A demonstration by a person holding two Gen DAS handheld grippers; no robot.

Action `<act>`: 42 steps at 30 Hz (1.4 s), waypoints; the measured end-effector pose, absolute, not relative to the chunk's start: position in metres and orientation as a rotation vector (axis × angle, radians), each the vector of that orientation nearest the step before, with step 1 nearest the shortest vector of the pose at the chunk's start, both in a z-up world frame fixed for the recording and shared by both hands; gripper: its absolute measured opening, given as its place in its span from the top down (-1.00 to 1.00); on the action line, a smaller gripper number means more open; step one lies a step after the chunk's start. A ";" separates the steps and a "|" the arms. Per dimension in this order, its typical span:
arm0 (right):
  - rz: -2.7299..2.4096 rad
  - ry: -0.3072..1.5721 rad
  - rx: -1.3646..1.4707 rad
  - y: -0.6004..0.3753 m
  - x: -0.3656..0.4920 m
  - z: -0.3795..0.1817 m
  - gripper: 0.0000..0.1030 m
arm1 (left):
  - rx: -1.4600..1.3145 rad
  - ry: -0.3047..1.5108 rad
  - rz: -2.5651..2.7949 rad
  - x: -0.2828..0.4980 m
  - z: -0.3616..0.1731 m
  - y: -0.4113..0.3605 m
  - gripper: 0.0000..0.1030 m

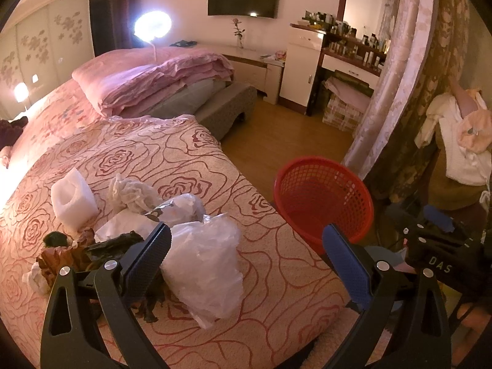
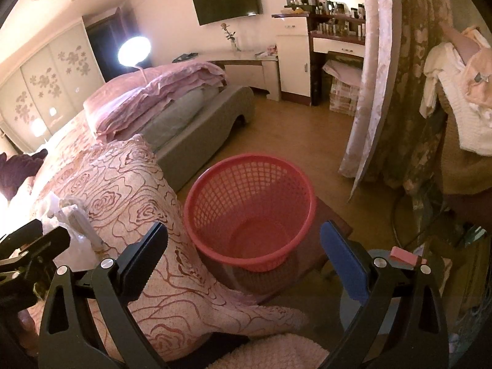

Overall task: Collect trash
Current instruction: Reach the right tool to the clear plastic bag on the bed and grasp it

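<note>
- Our left gripper [image 1: 246, 258] stands wide open and empty over the near part of the bed [image 1: 276, 276], its jaws apart on either side of a clear plastic bag [image 1: 206, 264].
- Our right gripper [image 2: 244, 256] is also wide open and holds nothing; it hangs just off the bed's right edge, looking down into the red basket [image 2: 250, 212].
- The plastic bag lies nearest the left jaws, crumpled, with its long axis running from the far end toward us and its narrow tail pointing at the bed's near edge.
- Just beyond it, toward the bed's left side, the rest of the trash sits in a loose heap: a second white bag [image 1: 181, 206], crumpled tissue [image 1: 129, 192], a white foam block [image 1: 72, 200], dark wrappers [image 1: 117, 243] and brown paper [image 1: 58, 258].
- The basket stands upright on a low stool beside the bed's right edge, its mouth open upward, and its inside looks empty.
- We judge the task to be barely begun: nothing is in the basket and every piece remains on the bed.
- The plastic bag seems the natural first pick.
</note>
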State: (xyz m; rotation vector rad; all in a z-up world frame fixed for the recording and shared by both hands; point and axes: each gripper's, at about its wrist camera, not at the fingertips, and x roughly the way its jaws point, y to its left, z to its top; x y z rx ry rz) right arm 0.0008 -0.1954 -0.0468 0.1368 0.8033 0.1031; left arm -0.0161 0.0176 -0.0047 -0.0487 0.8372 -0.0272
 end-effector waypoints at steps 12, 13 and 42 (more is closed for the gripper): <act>0.192 0.865 0.107 -0.165 0.005 -0.061 -0.87 | -0.106 0.784 0.098 -0.030 0.013 0.067 -0.84; 0.212 0.867 0.097 -0.159 0.004 -0.061 -0.87 | -0.112 0.778 0.116 -0.032 0.015 0.074 -0.84; 0.751 0.943 -0.091 -0.023 0.005 -0.054 -0.03 | -0.256 0.810 0.330 -0.101 -0.014 0.192 -0.84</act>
